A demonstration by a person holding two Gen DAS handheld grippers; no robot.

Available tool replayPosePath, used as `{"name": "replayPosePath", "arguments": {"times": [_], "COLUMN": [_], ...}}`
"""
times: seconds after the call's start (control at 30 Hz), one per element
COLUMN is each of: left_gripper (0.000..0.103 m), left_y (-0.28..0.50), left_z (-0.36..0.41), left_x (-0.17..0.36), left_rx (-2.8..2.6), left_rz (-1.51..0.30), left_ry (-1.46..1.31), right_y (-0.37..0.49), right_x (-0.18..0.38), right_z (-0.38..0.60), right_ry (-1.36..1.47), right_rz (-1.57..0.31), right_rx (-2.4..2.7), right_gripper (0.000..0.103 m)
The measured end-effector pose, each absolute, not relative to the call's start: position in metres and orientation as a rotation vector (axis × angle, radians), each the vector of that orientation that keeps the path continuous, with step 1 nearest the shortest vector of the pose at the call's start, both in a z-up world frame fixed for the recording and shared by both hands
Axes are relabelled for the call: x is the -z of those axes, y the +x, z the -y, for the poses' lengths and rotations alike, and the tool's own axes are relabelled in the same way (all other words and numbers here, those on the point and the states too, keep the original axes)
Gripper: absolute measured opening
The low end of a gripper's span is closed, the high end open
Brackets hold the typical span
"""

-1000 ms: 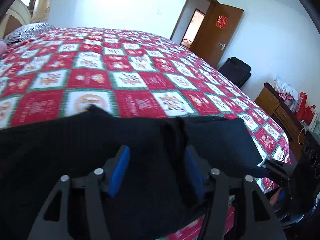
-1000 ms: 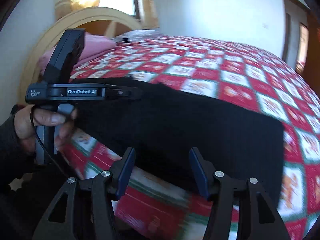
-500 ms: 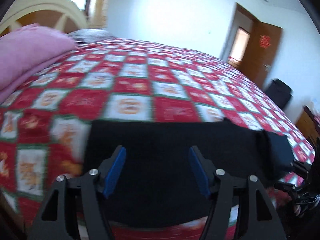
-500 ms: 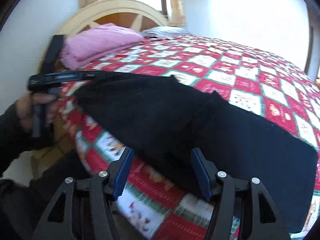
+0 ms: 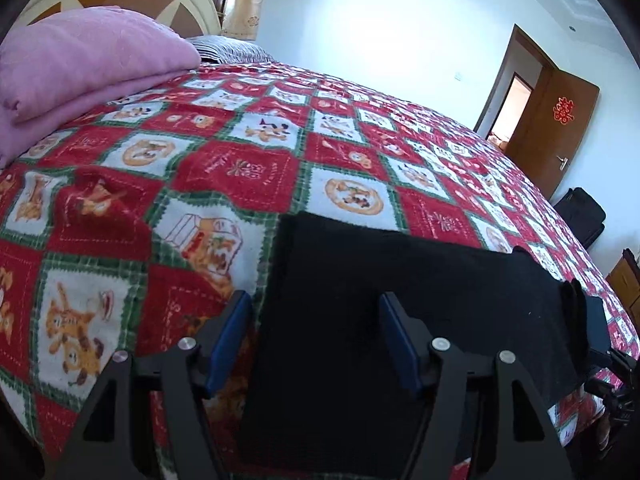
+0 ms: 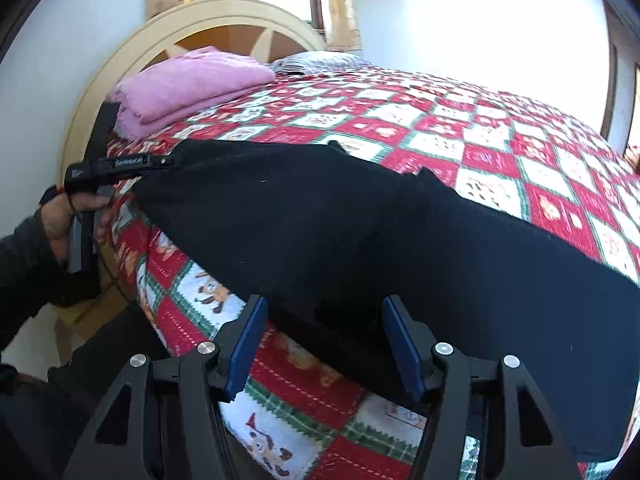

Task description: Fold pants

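Observation:
Black pants (image 5: pixel 420 312) lie folded lengthwise along the near edge of the bed, also shown in the right wrist view (image 6: pixel 380 232). My left gripper (image 5: pixel 316 340) is open over the pants' left end, its left finger over the bedspread, its right finger over the cloth. It also shows in the right wrist view (image 6: pixel 160 160) at that end. My right gripper (image 6: pixel 324 344) is open at the pants' near edge, holding nothing. It shows at the far right of the left wrist view (image 5: pixel 612 360).
The bed carries a red, white and green checked bedspread (image 5: pixel 248 168). A folded pink blanket (image 5: pixel 80 64) and a striped pillow (image 6: pixel 316 60) lie by the headboard (image 6: pixel 192 28). A brown door (image 5: pixel 552 128), a black bag (image 5: pixel 584 216) and a wooden cabinet (image 5: pixel 624 280) stand beyond.
My left gripper let go of the pants and opened, then swung left to the pants' end. The pants settled flatter on the bed. My right gripper stayed open and shifted a little.

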State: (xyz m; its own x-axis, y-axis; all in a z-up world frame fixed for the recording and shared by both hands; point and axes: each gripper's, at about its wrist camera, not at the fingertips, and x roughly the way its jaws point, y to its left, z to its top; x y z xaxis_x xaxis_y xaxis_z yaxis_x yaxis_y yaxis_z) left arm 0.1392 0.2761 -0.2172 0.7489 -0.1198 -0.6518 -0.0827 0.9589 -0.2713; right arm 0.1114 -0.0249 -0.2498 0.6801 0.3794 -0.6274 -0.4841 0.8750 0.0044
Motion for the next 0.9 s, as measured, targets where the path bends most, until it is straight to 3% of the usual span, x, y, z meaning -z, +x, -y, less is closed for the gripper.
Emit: {"name": "replayPosePath", "arguments": {"times": [0.03, 0.1, 0.2, 0.27, 0.4, 0.47, 0.53, 0.6, 0.63, 0.77, 0.9], "left_gripper": [0.066, 0.053, 0.047, 0.049, 0.064, 0.064, 0.055, 0.032, 0.028, 0.021, 0.019], "left_y": [0.14, 0.137, 0.134, 0.136, 0.144, 0.148, 0.149, 0.144, 0.14, 0.129, 0.125], "left_z": [-0.276, -0.273, -0.27, -0.274, -0.28, -0.274, -0.272, -0.275, -0.277, -0.284, -0.279], "left_x": [0.217, 0.212, 0.208, 0.212, 0.219, 0.219, 0.216, 0.209, 0.205, 0.192, 0.174], "left_rx": [0.021, 0.037, 0.026, 0.03, 0.047, 0.052, 0.066, 0.071, 0.075, 0.108, 0.114], "left_rz": [-0.732, -0.736, -0.721, -0.724, -0.716, -0.722, -0.73, -0.716, -0.703, -0.671, -0.661], "left_ry": [-0.29, -0.286, -0.268, -0.279, -0.315, -0.282, -0.267, -0.282, -0.289, -0.366, -0.398], "right_y": [0.108, 0.106, 0.104, 0.107, 0.11, 0.11, 0.109, 0.108, 0.107, 0.109, 0.113], "right_x": [0.249, 0.245, 0.24, 0.24, 0.246, 0.246, 0.245, 0.242, 0.24, 0.231, 0.224], "right_z": [0.026, 0.028, 0.03, 0.031, 0.031, 0.031, 0.031, 0.033, 0.034, 0.042, 0.054], "right_ry": [-0.162, -0.157, -0.142, -0.143, -0.152, -0.154, -0.151, -0.147, -0.145, -0.126, -0.099], "right_rz": [-0.659, -0.642, -0.613, -0.617, -0.636, -0.637, -0.631, -0.621, -0.615, -0.61, -0.632], "right_rx": [-0.484, -0.476, -0.475, -0.47, -0.457, -0.454, -0.453, -0.448, -0.445, -0.406, -0.337], "right_gripper": [0.062, 0.062, 0.062, 0.062, 0.062, 0.062, 0.062, 0.062, 0.062, 0.062, 0.062]}}
